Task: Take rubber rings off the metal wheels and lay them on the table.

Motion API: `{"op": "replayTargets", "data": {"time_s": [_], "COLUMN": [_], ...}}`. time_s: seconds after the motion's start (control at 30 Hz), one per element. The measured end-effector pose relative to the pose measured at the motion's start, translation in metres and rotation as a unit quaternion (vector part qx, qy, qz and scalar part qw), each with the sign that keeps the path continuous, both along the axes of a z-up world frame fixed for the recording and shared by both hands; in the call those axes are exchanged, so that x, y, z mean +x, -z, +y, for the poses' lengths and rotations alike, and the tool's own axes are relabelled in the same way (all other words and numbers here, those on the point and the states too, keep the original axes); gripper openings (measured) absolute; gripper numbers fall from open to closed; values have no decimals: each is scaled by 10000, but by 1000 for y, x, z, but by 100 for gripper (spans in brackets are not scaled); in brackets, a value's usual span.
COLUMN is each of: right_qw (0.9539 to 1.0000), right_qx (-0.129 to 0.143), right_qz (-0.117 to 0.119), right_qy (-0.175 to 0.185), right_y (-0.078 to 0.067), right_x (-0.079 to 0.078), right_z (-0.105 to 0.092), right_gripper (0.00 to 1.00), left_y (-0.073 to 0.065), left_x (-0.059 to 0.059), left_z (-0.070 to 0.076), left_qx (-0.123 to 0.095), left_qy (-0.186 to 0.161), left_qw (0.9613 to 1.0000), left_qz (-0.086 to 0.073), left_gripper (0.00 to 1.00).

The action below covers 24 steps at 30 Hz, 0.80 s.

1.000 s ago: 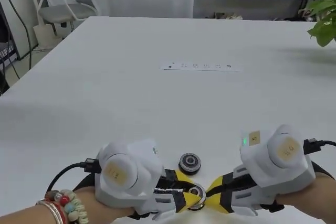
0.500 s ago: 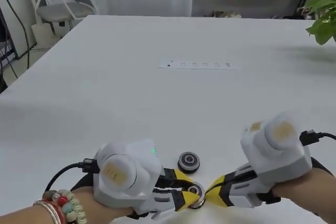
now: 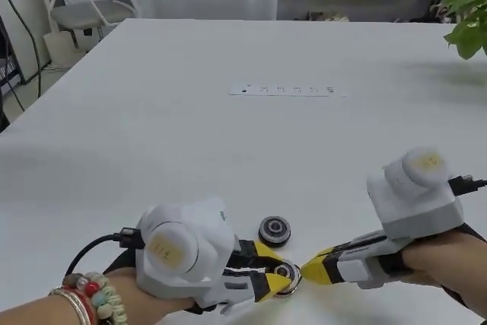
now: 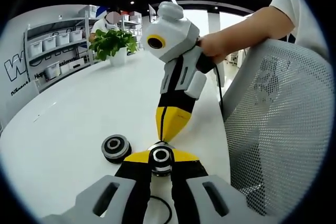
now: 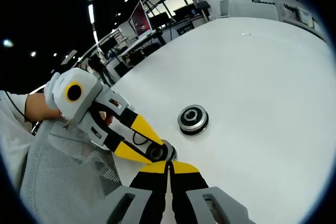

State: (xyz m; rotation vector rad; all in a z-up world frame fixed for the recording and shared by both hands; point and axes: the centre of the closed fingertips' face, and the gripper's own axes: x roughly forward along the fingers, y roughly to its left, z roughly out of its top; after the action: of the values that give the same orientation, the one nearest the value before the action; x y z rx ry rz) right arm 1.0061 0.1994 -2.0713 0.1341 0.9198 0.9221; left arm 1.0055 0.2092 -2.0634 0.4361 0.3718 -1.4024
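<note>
Left gripper [image 3: 284, 276] is clamped across a metal wheel [image 4: 160, 157], low over the table [image 3: 228, 150]. The right gripper [image 5: 169, 166] has its jaws pressed together, tips touching the held wheel's rim on its right side (whether a lip of rubber ring is pinched between them, cannot tell). Since a second ago its body has swung up and out to the right of the held wheel, tips staying put — probably levering at the ring, peel not finished. Second wheel [image 3: 274, 230] lies just beyond the held wheel — untouched, next in line.
</note>
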Motion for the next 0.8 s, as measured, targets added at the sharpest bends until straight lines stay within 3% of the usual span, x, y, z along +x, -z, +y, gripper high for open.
{"op": "replayTargets", "data": {"time_s": [0.17,0.37,0.8], "right_qw": [9998,9999,9997], "right_qx": [78,-87,-147], "right_qz": [173,28,-90], "right_qy": [91,-40,-148], "right_y": [-2,-3,-6], "right_x": [-1,-3,-2], "right_z": [2,5,9], "right_gripper": [0,0,0], "left_y": [0,0,0], "left_x": [0,0,0], "left_z": [0,0,0], "left_qx": [-19,-21,-47], "left_qy": [-8,-3,-17], "left_qw": [10000,10000,10000], "left_qz": [46,52,52], "left_gripper": [9,9,9]}}
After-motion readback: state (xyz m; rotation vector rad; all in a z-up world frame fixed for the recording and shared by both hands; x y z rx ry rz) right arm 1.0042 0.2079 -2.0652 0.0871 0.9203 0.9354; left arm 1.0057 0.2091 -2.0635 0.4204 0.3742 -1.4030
